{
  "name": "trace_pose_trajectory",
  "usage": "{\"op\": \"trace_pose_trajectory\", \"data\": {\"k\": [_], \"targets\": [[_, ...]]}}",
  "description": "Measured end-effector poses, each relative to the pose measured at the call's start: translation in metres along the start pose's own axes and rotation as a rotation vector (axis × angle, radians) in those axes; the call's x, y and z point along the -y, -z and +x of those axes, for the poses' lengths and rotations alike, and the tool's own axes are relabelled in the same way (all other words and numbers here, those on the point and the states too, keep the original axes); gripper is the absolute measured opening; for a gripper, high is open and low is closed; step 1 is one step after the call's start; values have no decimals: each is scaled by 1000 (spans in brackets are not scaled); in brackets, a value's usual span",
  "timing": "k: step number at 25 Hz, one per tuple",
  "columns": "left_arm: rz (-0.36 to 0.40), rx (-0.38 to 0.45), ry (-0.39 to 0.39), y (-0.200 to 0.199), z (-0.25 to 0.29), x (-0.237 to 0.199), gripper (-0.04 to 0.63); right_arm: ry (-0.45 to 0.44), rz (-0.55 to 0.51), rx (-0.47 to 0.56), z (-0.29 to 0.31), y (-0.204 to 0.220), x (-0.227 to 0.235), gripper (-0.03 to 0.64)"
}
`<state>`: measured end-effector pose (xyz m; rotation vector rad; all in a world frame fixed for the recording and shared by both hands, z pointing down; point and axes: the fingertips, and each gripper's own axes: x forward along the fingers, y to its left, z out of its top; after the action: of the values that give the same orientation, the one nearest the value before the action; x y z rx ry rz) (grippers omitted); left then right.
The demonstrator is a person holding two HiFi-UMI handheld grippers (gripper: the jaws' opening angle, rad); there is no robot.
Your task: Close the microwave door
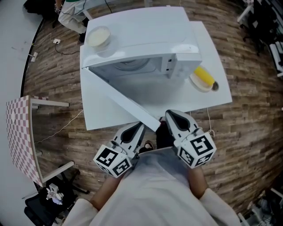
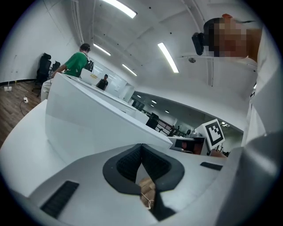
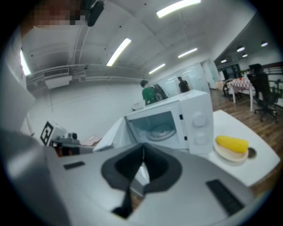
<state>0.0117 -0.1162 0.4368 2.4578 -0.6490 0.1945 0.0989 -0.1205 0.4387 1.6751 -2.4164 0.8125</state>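
Observation:
A white microwave point(image 1: 146, 39) stands on a white table point(image 1: 95, 110), its cavity point(image 3: 155, 125) open. Its door point(image 1: 119, 99) is swung wide out toward me, and the door's free end reaches the table's front edge between my two grippers. My left gripper point(image 1: 140, 126) is just left of that end, shut and empty, with the door's outer face point(image 2: 93, 121) filling its view. My right gripper point(image 1: 170, 116) is just right of the door end, also shut and empty. Whether either one touches the door I cannot tell.
A cream bowl point(image 1: 98, 36) sits on top of the microwave. A plate with a corn cob point(image 1: 203, 78) lies on the table to the microwave's right. A checkered table point(image 1: 20, 132) stands at the left, and a person in green point(image 1: 73, 13) is behind.

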Motion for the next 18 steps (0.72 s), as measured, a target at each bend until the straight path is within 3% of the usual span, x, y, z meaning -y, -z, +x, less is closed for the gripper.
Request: {"op": "trace_pose_trajectory", "data": {"k": [18], "targets": [[7,-8,26,-15,42,3,18,-47,3,5,12,-19,33,23]]}}
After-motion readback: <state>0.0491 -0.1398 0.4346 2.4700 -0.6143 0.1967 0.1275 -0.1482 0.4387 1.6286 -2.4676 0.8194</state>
